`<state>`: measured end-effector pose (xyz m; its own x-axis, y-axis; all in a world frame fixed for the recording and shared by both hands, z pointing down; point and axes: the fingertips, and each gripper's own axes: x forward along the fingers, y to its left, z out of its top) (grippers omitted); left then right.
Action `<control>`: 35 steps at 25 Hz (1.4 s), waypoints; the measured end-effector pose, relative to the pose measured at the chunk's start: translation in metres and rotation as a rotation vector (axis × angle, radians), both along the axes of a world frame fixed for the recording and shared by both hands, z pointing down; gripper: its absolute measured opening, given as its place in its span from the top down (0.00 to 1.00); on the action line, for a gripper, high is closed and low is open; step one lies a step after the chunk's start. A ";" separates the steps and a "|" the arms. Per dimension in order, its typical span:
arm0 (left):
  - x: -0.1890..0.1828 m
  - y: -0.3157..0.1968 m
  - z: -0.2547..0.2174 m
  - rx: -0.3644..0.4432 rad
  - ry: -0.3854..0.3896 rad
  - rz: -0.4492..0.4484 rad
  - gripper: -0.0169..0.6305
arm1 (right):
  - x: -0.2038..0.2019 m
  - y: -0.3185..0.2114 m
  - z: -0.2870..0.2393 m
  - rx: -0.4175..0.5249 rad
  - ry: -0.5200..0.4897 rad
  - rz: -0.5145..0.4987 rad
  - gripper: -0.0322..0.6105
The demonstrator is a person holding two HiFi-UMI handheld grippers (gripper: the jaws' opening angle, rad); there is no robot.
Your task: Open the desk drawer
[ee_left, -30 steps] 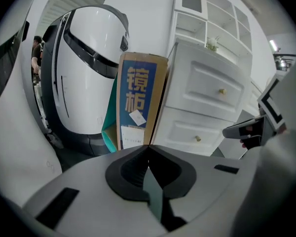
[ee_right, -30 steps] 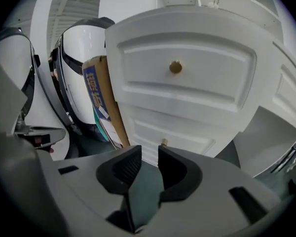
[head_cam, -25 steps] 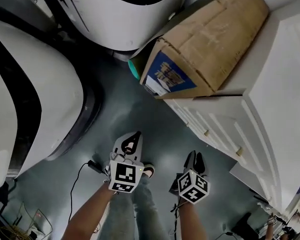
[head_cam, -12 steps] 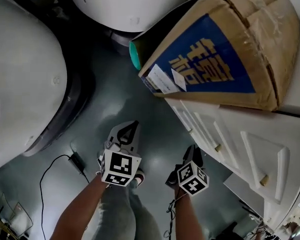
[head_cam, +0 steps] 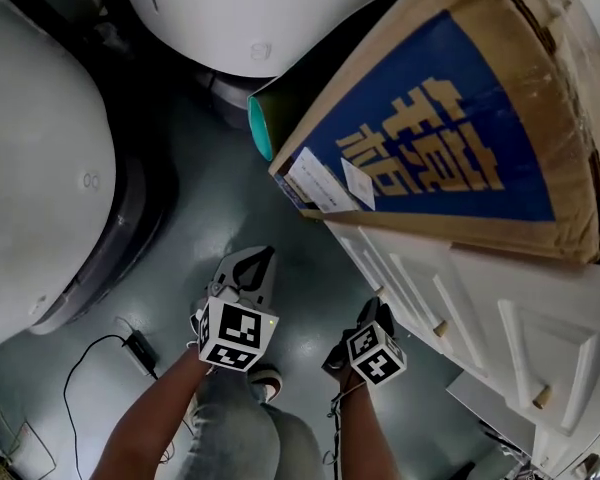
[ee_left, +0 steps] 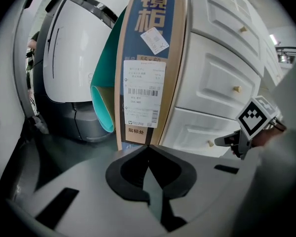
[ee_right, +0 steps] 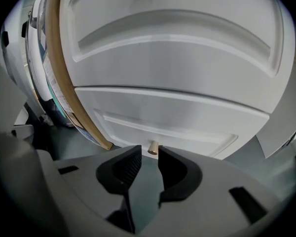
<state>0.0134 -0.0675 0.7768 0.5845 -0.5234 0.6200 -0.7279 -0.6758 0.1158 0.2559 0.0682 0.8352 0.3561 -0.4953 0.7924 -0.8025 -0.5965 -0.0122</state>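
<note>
Right gripper [ee_right: 149, 153], empty jaws apart and just opened slightly wider, points at the knob [ee_right: 152, 147] of the shut lowest desk drawer [ee_right: 187, 128], just ahead of its tips; left gripper [ee_left: 148, 149], jaws together, holds nothing.

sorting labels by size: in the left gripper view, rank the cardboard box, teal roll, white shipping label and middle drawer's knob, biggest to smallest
1. cardboard box
2 and 3. white shipping label and teal roll: too close to rank, and the box hides part of the roll
4. middle drawer's knob
</note>
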 end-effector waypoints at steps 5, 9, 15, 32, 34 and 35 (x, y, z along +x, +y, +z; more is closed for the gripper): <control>0.005 -0.015 0.009 0.012 0.000 0.007 0.95 | 0.005 -0.010 0.015 -0.006 -0.003 0.007 0.77; 0.008 -0.020 0.013 0.005 0.002 0.006 0.95 | 0.009 -0.011 0.024 -0.028 -0.006 0.024 0.76; 0.012 -0.018 0.016 -0.002 -0.002 0.017 0.95 | 0.013 -0.011 0.037 -0.058 -0.012 0.042 0.80; 0.012 -0.016 0.023 -0.039 0.014 0.026 0.95 | 0.016 -0.013 0.040 -0.062 -0.005 0.119 0.82; 0.012 -0.014 0.021 -0.040 0.018 0.033 0.95 | 0.016 -0.013 0.040 -0.065 -0.011 0.113 0.82; 0.012 -0.013 0.019 -0.038 0.019 0.038 0.95 | 0.017 -0.013 0.040 -0.067 -0.017 0.107 0.82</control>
<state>0.0256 -0.0806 0.7959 0.6155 -0.4769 0.6274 -0.6993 -0.6976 0.1558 0.2726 0.0553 0.8751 0.3903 -0.4008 0.8289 -0.7341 -0.6789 0.0174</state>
